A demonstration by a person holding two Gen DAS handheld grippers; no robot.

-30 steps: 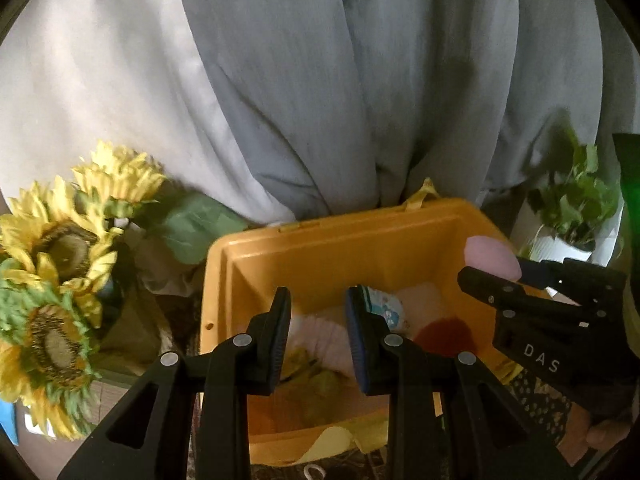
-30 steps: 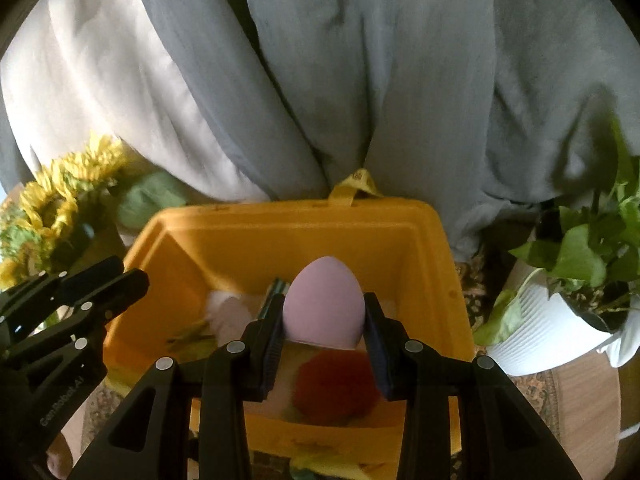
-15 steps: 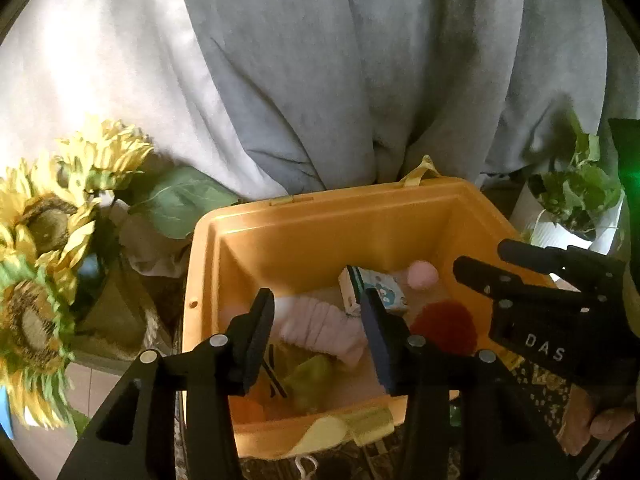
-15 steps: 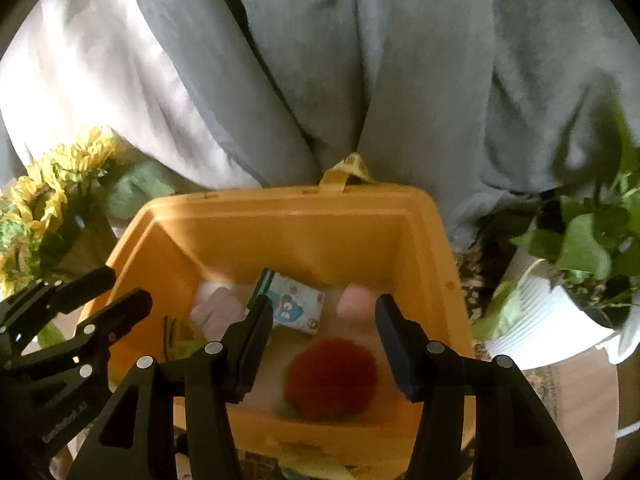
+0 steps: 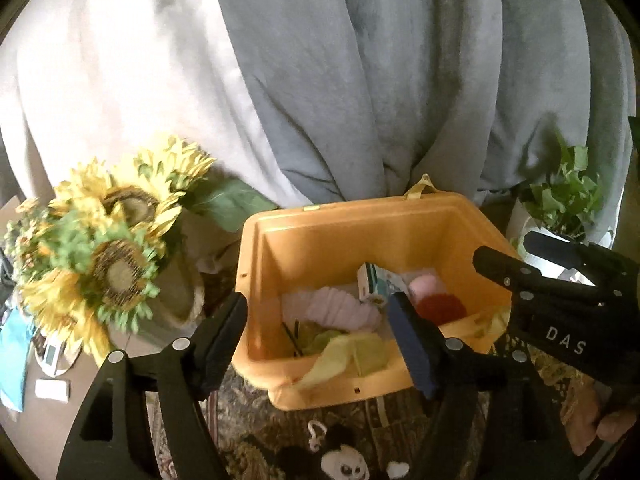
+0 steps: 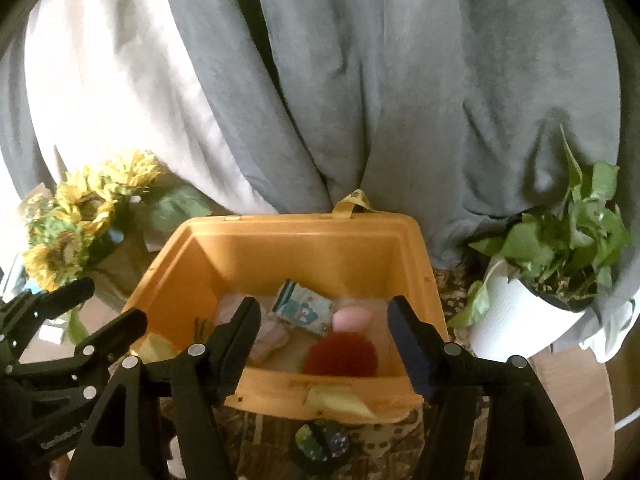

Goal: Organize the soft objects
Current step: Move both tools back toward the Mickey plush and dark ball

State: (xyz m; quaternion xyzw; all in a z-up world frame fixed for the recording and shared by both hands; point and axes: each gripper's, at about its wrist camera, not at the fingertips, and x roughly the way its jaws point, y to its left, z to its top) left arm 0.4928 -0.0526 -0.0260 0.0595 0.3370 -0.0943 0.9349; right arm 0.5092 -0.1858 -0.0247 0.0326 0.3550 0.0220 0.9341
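An orange bin (image 5: 320, 236) (image 6: 296, 252) holds soft things: a pink egg-shaped sponge (image 6: 351, 318) (image 5: 426, 284), a red pom-pom (image 6: 342, 354) (image 5: 440, 308), a pale pink cloth (image 5: 336, 312), a small printed pack (image 6: 306, 308) and a yellow-green cloth (image 5: 348, 354). My left gripper (image 5: 318, 338) is open and empty above the bin's near rim. My right gripper (image 6: 322, 338) is open and empty above the bin. A black-and-white plush (image 5: 344, 462) lies on the patterned cloth in front of the bin.
Artificial sunflowers (image 5: 108, 248) stand left of the bin. A potted green plant in a white pot (image 6: 540, 280) stands to the right. Grey and white curtains (image 6: 360, 80) hang behind. A small dark patterned object (image 6: 324, 442) lies before the bin.
My right gripper opened and dropped the pink sponge into the bin. Both grippers then pulled back and up from the bin, opening wider.
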